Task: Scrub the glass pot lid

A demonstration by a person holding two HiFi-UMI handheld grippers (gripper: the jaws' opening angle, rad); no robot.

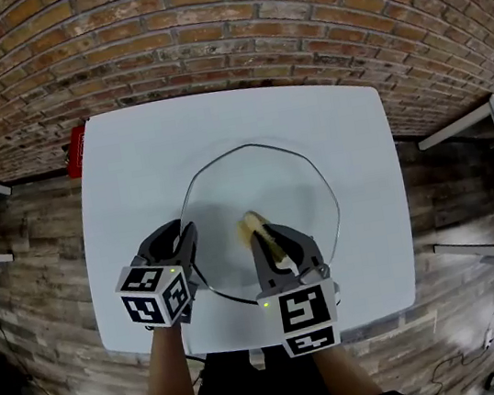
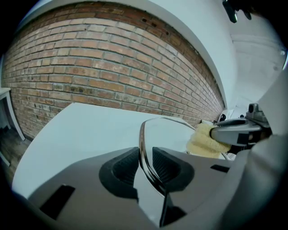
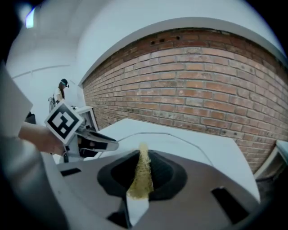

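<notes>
Okay, white table [image 1: 130, 164] first: the work sits toward its near edge, close to the person, so anything that slips has little room before it goes off the front.

Glass pot lid [image 1: 255, 191] is over the table's middle and near part, seen from above as a wide clear disc. Can't tell if its far rim rests on the table or hangs free. It is large, smooth and held at one point only, so it probably pivots easily.

Left gripper [image 1: 184, 248] is clamped on the lid's left rim, with the metal band pinched between both pads in the left gripper view. Risk: scrub pressure well away from that pinch levers the lid, the rim twists or slides out of the pads, and the glass drops on the table and may chip.

Right gripper [image 1: 277, 243] is closed on the yellow sponge [image 1: 257, 229], which sits on the glass near the centre. The sponge is squeezed thin between the jaws and pokes out only a little past them. Risk: push too steeply and the hard gripper tips meet the glass instead of the sponge; drag too hard and the sponge pulls out of the pinch.
</notes>
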